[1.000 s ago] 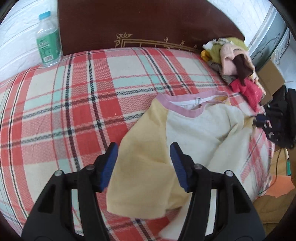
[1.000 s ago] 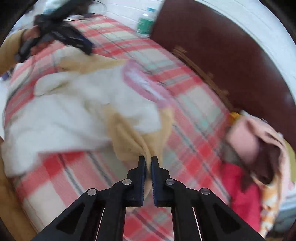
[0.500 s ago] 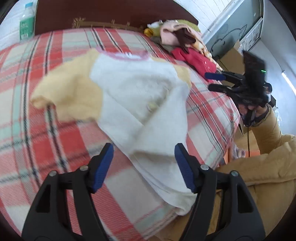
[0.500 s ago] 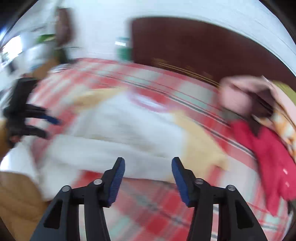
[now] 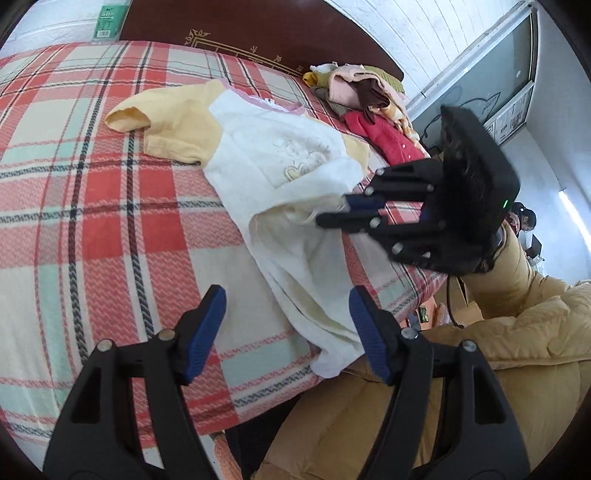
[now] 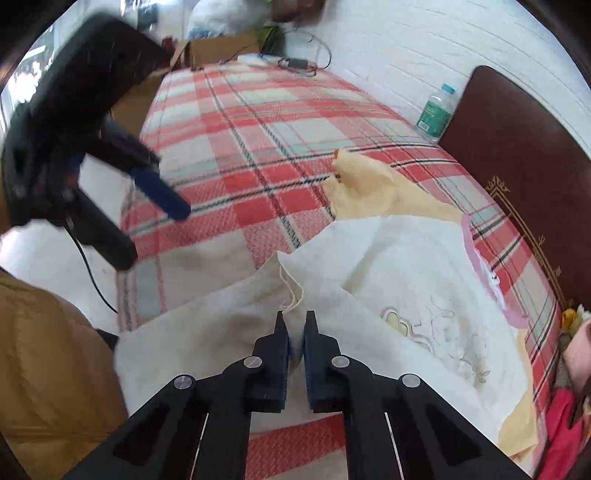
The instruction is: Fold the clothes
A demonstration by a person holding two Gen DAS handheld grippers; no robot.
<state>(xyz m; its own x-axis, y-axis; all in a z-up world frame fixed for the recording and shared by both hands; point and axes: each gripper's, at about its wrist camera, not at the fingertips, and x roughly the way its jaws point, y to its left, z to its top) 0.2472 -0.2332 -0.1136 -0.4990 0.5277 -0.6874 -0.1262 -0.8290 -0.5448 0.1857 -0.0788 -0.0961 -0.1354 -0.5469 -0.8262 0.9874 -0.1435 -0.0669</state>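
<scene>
One shirt (image 5: 280,155) is being spread on the bed (image 5: 92,206): hem pinched by the nearly closed right gripper (image 6: 295,325); left gripper (image 5: 284,325), wide open and empty, needed at the 6 o'clock hem corner.

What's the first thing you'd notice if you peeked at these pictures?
The white shirt with yellow sleeves, sprawled on the red plaid blanket with its hem hanging over the bed's edge. The right gripper is pinching the shirt's white cloth, while the left gripper hangs open above the hem. A heap of clothes sits by the dark headboard.
</scene>
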